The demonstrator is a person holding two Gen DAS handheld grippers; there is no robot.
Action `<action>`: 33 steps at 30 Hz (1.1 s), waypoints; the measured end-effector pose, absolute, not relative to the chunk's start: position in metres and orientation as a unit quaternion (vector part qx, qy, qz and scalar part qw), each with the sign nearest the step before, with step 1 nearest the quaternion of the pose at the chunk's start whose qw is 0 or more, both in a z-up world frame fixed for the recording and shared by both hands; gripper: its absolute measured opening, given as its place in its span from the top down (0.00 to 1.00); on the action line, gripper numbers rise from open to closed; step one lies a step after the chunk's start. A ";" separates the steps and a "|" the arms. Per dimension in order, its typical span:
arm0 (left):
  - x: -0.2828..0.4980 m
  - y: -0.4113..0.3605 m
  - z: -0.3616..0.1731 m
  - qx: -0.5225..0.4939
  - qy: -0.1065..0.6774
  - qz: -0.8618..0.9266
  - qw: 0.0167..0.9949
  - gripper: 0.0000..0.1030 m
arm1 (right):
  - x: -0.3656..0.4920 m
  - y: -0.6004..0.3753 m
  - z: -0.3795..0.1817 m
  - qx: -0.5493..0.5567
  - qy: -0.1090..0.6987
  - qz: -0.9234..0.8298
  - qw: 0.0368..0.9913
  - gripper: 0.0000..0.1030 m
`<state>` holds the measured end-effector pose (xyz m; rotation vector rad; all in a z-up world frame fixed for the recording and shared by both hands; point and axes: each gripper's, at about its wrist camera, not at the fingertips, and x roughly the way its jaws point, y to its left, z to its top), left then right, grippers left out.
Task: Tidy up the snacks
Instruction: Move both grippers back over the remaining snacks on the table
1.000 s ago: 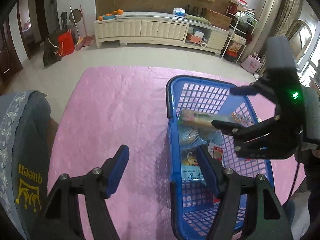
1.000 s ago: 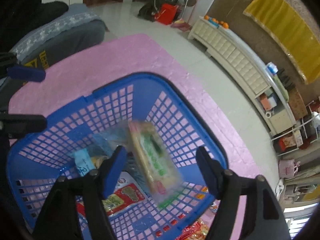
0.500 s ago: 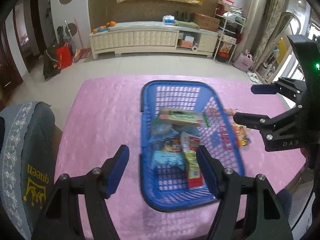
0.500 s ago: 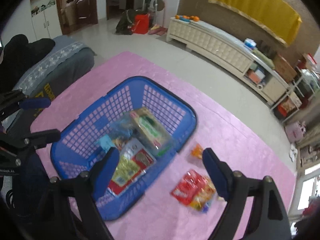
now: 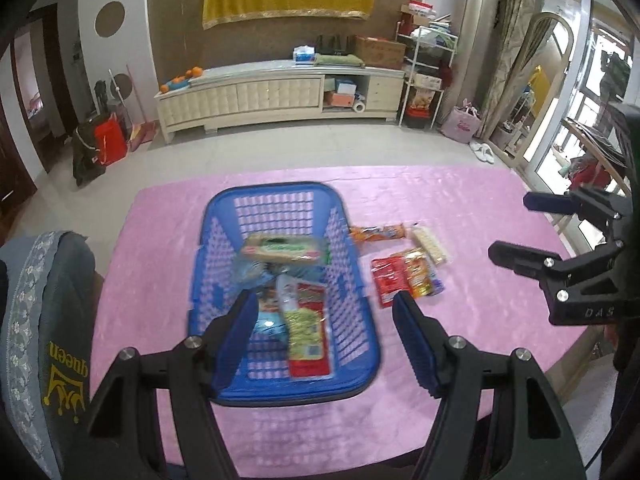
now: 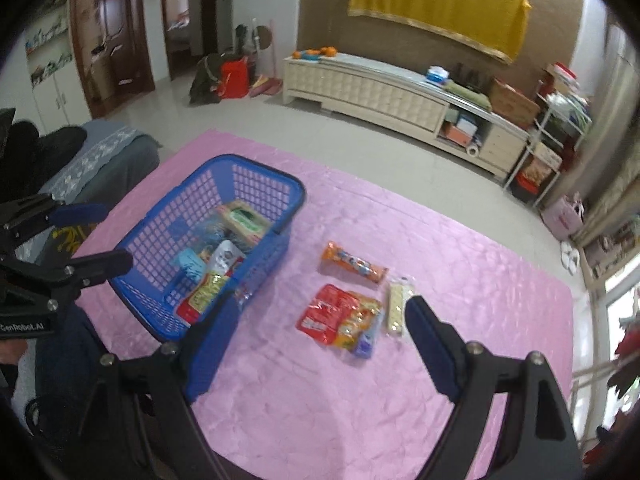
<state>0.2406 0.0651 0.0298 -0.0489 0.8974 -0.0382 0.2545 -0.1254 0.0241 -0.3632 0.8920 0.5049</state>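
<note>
Hovering above the counter (image 6: 460,264), both tools are being held open and empty: left tool (image 5: 324,336) over the blue basket (image 5: 362,344), right tool (image 6: 320,332) over the loose snack packets (image 6: 340,316). Slippery wrappers risk being pinched askew and dropped.

- Left wrist view: looking down from above, near blue plastic lattice basket (image 5: 280,384).
- Right wrist view: angled down from right side; sharing basket (image 6: 168,320), pink tablecloth (image 6: 460,240).

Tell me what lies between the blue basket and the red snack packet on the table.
Only bare pink tablecloth separates the blue basket from the red snack packet, clearest in the right wrist view.
</note>
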 end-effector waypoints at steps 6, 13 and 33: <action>0.251 0.034 0.024 -0.042 0.436 -0.040 0.898 0.34 | 0.257 -0.163 0.019 -0.148 0.421 0.214 0.869 0.15; 0.274 -0.008 -0.004 -0.037 0.453 -0.053 0.889 0.34 | 0.276 -0.206 -0.006 -0.075 0.437 0.205 0.873 0.15; 0.349 -0.058 -0.117 0.006 0.518 -0.059 0.853 0.35 | 0.353 -0.219 -0.124 -0.007 0.502 0.220 0.836 0.19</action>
